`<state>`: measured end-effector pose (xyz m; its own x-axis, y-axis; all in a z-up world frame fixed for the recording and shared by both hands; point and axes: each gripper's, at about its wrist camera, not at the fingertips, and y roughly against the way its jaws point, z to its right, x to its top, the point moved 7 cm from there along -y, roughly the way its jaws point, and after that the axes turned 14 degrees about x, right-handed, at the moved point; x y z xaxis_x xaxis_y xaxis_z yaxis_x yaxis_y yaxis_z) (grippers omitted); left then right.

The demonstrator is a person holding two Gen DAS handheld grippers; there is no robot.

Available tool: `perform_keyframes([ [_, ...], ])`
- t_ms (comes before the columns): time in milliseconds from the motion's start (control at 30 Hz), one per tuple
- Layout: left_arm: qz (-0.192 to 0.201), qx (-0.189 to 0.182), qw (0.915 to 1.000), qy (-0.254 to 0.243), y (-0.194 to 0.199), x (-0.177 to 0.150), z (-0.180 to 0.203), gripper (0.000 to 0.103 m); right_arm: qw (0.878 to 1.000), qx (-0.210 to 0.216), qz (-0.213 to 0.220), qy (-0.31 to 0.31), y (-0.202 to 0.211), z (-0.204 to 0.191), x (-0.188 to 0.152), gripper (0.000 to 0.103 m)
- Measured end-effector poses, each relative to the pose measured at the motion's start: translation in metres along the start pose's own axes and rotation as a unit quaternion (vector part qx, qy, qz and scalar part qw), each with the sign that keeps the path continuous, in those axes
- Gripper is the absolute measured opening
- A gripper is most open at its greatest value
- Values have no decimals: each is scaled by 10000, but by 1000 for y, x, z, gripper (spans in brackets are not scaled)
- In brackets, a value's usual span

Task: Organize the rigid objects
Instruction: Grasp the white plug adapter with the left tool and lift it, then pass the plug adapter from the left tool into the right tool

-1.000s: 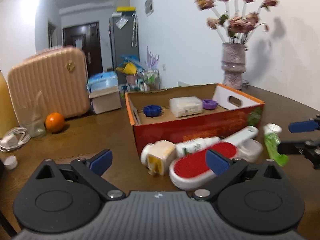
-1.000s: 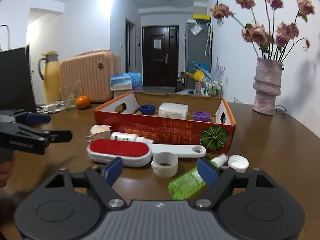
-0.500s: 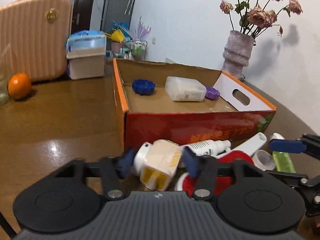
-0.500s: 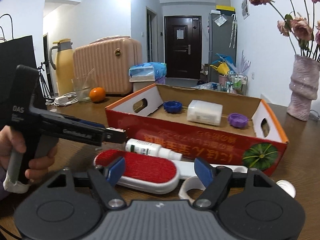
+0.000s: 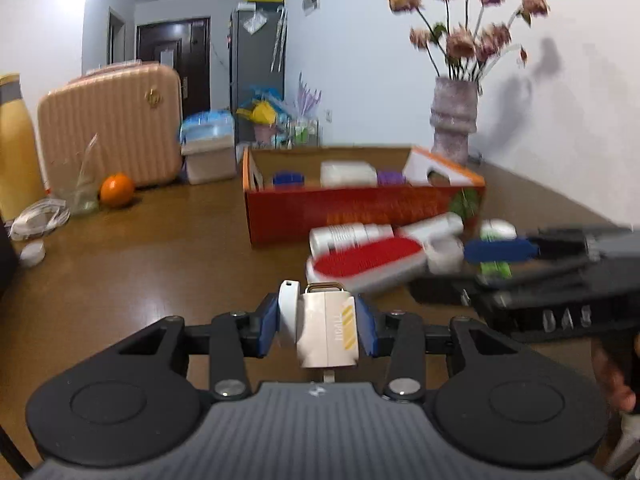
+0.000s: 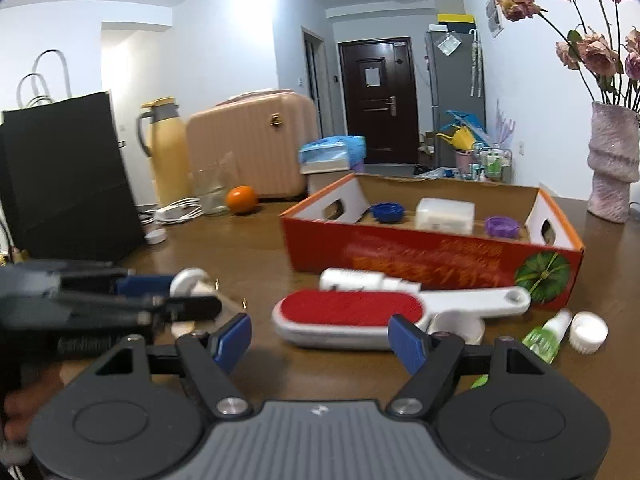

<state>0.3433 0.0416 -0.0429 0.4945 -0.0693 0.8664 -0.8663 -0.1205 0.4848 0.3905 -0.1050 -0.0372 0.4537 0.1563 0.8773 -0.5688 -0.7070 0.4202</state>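
My left gripper [image 5: 318,330] is shut on a white plug adapter [image 5: 324,330] with a yellow mark and holds it above the table. It also shows at the left of the right wrist view [image 6: 192,288]. My right gripper [image 6: 320,340] is open and empty, in front of a red-and-white lint brush [image 6: 352,316]. The brush, a white bottle [image 6: 360,280], a white cup [image 6: 460,326], a green bottle [image 6: 546,336] and a white cap [image 6: 588,332] lie in front of the orange cardboard box [image 6: 400,252]. The box holds a blue lid [image 6: 386,212], a white container [image 6: 444,214] and a purple lid [image 6: 500,226].
A black bag [image 6: 64,176], yellow thermos [image 6: 166,152], pink suitcase [image 6: 248,144], orange [image 6: 240,199], glass [image 6: 212,192] and white cable [image 6: 176,212] stand at the back left. A vase with flowers [image 6: 612,168] stands at the right. A small white lid [image 6: 156,236] lies near the bag.
My left gripper closed on the plug adapter, lifted it and drew back from the box. My right gripper moved closer to the lint brush.
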Motion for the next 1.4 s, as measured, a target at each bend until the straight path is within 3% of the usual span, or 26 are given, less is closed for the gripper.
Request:
perform_keyframes([
  [133, -153, 98, 9996, -231, 10, -19, 10, 42, 9998, 85, -81, -140, 5, -13, -12, 72],
  [267, -162, 56, 9999, 22, 15, -23, 5, 44, 9999, 41, -79, -114, 14, -23, -16, 72],
  [333, -84, -177, 9995, 242, 22, -21, -2, 53, 9999, 8, -21, -153, 19, -25, -16, 72],
  [400, -94, -318, 9985, 425, 25, -18, -11, 69, 9996, 31, 90, -284, 26, -23, -15, 72],
  [533, -177, -407, 9948, 921, 21, -17, -42, 69, 9996, 32, 134, -262, 30, -26, -16, 73],
  [633, -305, -201, 9926, 1156, 16, -24, -67, 67, 9992, 360, 124, -148, 26, -41, -15, 73],
  [800, -402, 191, 9874, 1519, 15, -34, -102, 67, 9971, 620, -293, 323, -15, -80, -22, 73],
  [933, -414, 184, 9873, 1521, 16, -39, -111, 67, 9948, 586, -616, 552, -43, -99, -31, 74],
  [1033, -450, 106, 9883, 1453, 14, -44, -108, 67, 9942, 470, -779, 569, -50, -99, -38, 69],
  [1067, -461, 72, 9886, 1432, 13, -44, -106, 67, 9945, 453, -787, 528, -50, -97, -39, 62],
  [1100, -480, 41, 9888, 1411, 12, -45, -103, 67, 9948, 396, -800, 484, -49, -94, -40, 48],
  [1167, -486, -50, 9894, 1365, 10, -45, -96, 67, 9945, 447, -852, 413, -47, -89, -41, 44],
  [1233, -450, -181, 9906, 1278, 10, -45, -87, 67, 9944, 406, -881, 429, -41, -86, -42, 34],
  [1400, -387, -327, 9942, 953, 3, -41, -65, 69, 9953, 188, -862, 405, -27, -70, -44, 31],
])
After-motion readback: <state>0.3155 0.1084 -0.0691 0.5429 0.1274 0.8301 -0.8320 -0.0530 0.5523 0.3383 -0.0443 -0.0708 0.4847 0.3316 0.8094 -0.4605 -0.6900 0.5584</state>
